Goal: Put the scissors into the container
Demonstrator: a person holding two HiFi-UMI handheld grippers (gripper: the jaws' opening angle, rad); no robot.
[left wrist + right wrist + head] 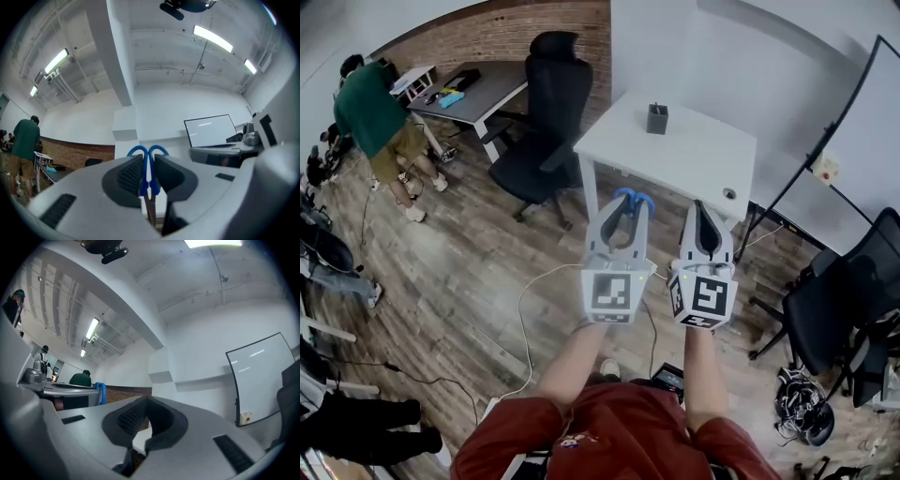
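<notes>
Left gripper (625, 214) clamps the scissors (635, 198) between part-closed jaws, with the blue handle loops poking past the tips. Right gripper (705, 217) has its jaws together on nothing. Pickup done, delivery pending: the container (657, 118) stands on the white table (694, 164), well apart, ahead of both grippers. Scissors are not yet over it.

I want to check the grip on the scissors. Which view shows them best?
The left gripper view: the scissors stand clamped between the left tongs, blue handles poking out ahead. The head view shows only the handle loops past the tongs; the right gripper view only a blue sliver.
</notes>
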